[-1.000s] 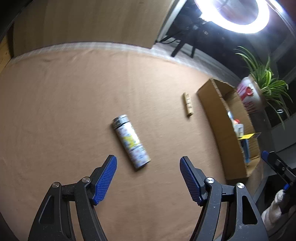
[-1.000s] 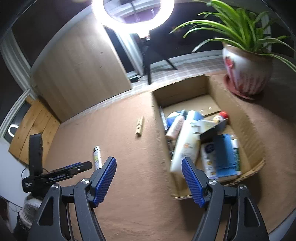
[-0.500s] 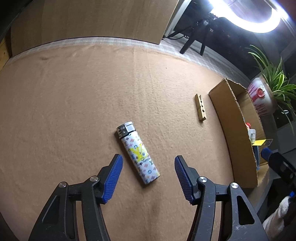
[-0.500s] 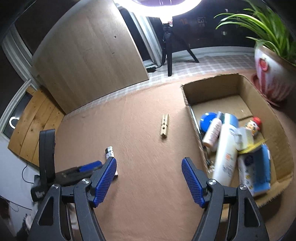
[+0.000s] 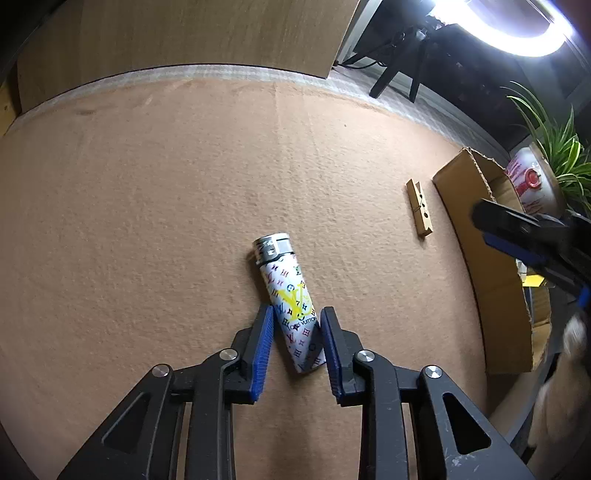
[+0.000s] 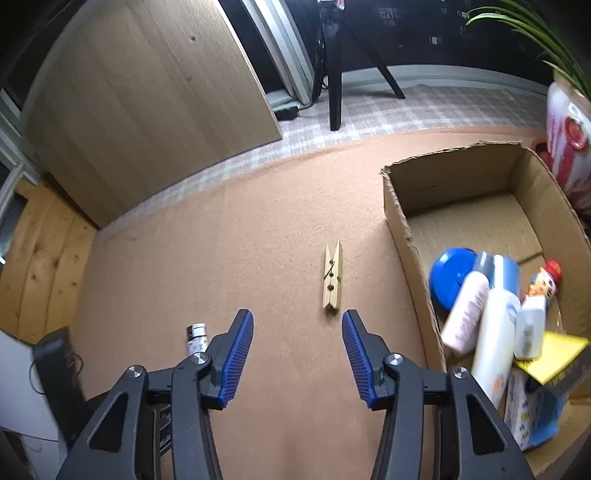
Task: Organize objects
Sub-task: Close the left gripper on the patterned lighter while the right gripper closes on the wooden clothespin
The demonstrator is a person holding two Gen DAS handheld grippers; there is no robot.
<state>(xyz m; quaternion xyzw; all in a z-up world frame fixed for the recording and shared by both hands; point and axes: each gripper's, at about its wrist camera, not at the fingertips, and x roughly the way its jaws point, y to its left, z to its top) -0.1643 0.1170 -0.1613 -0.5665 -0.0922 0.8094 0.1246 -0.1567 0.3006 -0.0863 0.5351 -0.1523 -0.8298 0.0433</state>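
A white patterned lighter (image 5: 286, 291) lies on the brown table cloth. My left gripper (image 5: 296, 325) has its blue pads closed against the lighter's lower half. The lighter's metal top also shows in the right wrist view (image 6: 196, 336), behind the left finger. A wooden clothespin (image 6: 333, 279) lies just ahead of my right gripper (image 6: 297, 332), which is open and empty. The clothespin also shows in the left wrist view (image 5: 419, 213). A cardboard box (image 6: 400, 236) stands to the right, holding bottles and packets.
A potted plant (image 5: 535, 181) stands beyond the box (image 5: 487, 288). A wooden board (image 6: 147, 110) leans behind the table's far edge. A tripod (image 6: 336, 66) and a ring light (image 5: 506, 26) stand on the floor behind.
My left gripper moved down onto the lighter and closed on it. My right gripper swung left from over the box to face the clothespin.
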